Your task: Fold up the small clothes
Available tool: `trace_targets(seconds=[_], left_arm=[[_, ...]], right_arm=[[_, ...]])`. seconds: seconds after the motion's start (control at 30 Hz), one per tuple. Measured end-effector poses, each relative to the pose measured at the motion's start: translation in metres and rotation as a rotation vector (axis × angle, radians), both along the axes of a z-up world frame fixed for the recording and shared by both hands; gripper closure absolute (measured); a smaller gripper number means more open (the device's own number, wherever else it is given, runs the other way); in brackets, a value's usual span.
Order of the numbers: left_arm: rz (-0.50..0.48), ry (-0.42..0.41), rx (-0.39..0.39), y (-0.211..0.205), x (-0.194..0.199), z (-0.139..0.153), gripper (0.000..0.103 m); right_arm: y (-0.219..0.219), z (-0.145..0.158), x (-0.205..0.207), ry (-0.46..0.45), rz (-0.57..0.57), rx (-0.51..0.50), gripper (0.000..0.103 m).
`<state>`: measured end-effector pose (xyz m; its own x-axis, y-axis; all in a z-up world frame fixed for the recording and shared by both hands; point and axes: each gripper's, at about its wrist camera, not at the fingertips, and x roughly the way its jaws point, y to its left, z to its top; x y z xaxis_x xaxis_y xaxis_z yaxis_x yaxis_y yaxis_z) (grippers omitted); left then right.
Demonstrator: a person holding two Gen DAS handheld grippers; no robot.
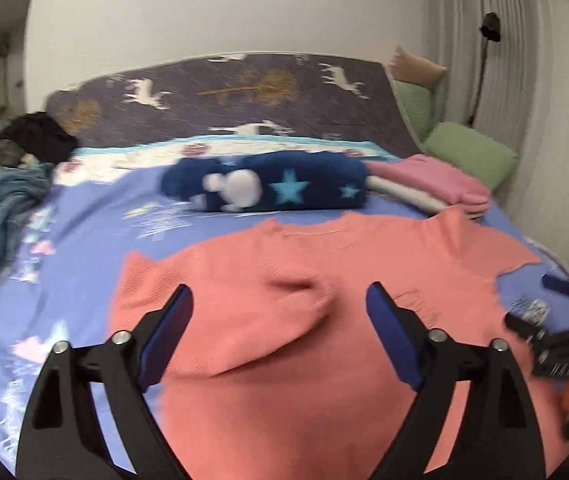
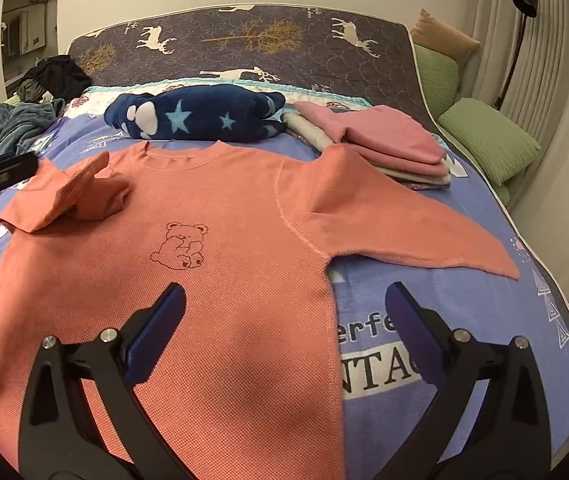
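sweater (image 2: pixel 220 240) lies flat on bed (image 2: pixel 464 320), one sleeve (image 2: pixel 80 196) already bunched inward. both grippers (image 1: pixel 280 320) (image 2: pixel 284 320) hang wide and empty; better to pinch the other sleeve (image 2: pixel 404 224) at its cuff and fold across evenly.

The left gripper (image 1: pixel 280 304), filling the lower part of the left wrist frame, has two matte black arms with triangular cut-outs, each carrying two round silver screws. Its fingers (image 1: pixel 174 334) bear flat dark-blue pads on their inner faces. The right gripper (image 2: pixel 284 304), low in the right wrist frame, is built the same way: black cut-out arms, paired silver screws, and blue-padded fingers (image 2: pixel 156 330).
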<state>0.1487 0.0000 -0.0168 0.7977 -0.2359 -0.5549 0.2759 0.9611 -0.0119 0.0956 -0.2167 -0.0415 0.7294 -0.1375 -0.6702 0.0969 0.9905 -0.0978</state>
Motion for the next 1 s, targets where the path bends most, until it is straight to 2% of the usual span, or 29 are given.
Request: trace_targets(seconds=[0.13, 0.27, 0.47, 0.53, 0.6, 0.63, 0.67, 0.7, 0.77, 0.8, 0.83, 0.87, 0.9, 0.93, 1.0], left_arm=[[0.076, 0.002, 0.110, 0.026, -0.012, -0.014, 0.009], [0.109, 0.054, 0.195, 0.043, -0.014, -0.034, 0.009], [0.150, 0.094, 0.263, 0.052, -0.002, -0.053, 0.009], [0.154, 0.107, 0.283, 0.052, 0.003, -0.059, 0.009], [0.174, 0.126, 0.292, 0.054, 0.010, -0.062, 0.009], [0.184, 0.133, 0.287, 0.056, 0.013, -0.062, 0.009], [0.195, 0.140, 0.277, 0.059, 0.016, -0.062, 0.009], [0.208, 0.144, 0.267, 0.060, 0.019, -0.062, 0.009], [0.241, 0.148, 0.241, 0.068, 0.024, -0.061, 0.009], [0.256, 0.147, 0.235, 0.071, 0.026, -0.061, 0.009], [0.271, 0.145, 0.227, 0.076, 0.029, -0.060, 0.009], [0.278, 0.144, 0.223, 0.078, 0.029, -0.060, 0.009], [0.281, 0.144, 0.220, 0.079, 0.031, -0.060, 0.009], [0.281, 0.146, 0.220, 0.080, 0.033, -0.060, 0.009], [0.282, 0.155, 0.228, 0.079, 0.036, -0.062, 0.009]], right_arm=[[0.006, -0.003, 0.005, 0.008, 0.028, -0.013, 0.002], [0.014, -0.004, 0.013, 0.018, 0.050, -0.027, 0.002], [0.035, -0.002, 0.022, 0.014, 0.098, -0.066, 0.002], [0.040, -0.002, 0.029, 0.025, 0.131, -0.040, 0.002], [0.040, -0.002, 0.040, 0.052, 0.193, 0.074, 0.002], [0.038, -0.004, 0.048, 0.067, 0.221, 0.143, 0.007], [0.036, -0.007, 0.060, 0.096, 0.248, 0.222, 0.022], [0.036, -0.011, 0.069, 0.127, 0.255, 0.257, 0.031], [0.038, -0.020, 0.093, 0.210, 0.277, 0.363, 0.062], [0.039, -0.021, 0.100, 0.227, 0.291, 0.398, 0.063], [0.044, -0.022, 0.108, 0.236, 0.306, 0.430, 0.063], [0.049, -0.020, 0.113, 0.235, 0.317, 0.448, 0.056], [0.056, -0.016, 0.118, 0.227, 0.325, 0.461, 0.046], [0.062, -0.010, 0.122, 0.214, 0.326, 0.476, 0.030], [0.078, 0.004, 0.131, 0.191, 0.348, 0.506, 0.028]])
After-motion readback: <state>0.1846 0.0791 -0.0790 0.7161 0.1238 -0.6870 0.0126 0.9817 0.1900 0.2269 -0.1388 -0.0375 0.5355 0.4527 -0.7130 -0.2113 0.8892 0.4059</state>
